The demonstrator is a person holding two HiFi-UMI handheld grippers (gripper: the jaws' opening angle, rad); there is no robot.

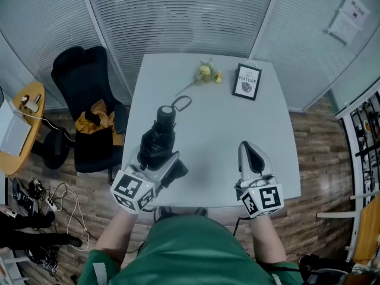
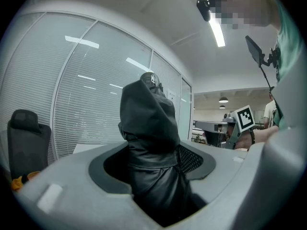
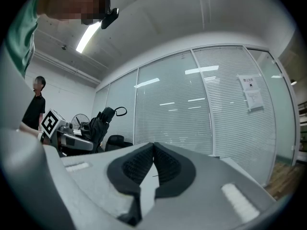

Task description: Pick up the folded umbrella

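one folded umbrella (image 1: pixel 159 136), clamped in the left gripper (image 1: pixel 158 158) over the desk (image 1: pixel 225 123).
its jaws grip the soft, slick-looking fabric midway; light, likely to squash and slip, so the stiff handle end seems firmer. right gripper (image 1: pixel 252 159) closed, empty.

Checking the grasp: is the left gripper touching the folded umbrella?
Touching. The left gripper view shows the folded umbrella wedged between the jaws of the left gripper, its black fabric pressed against their pads.
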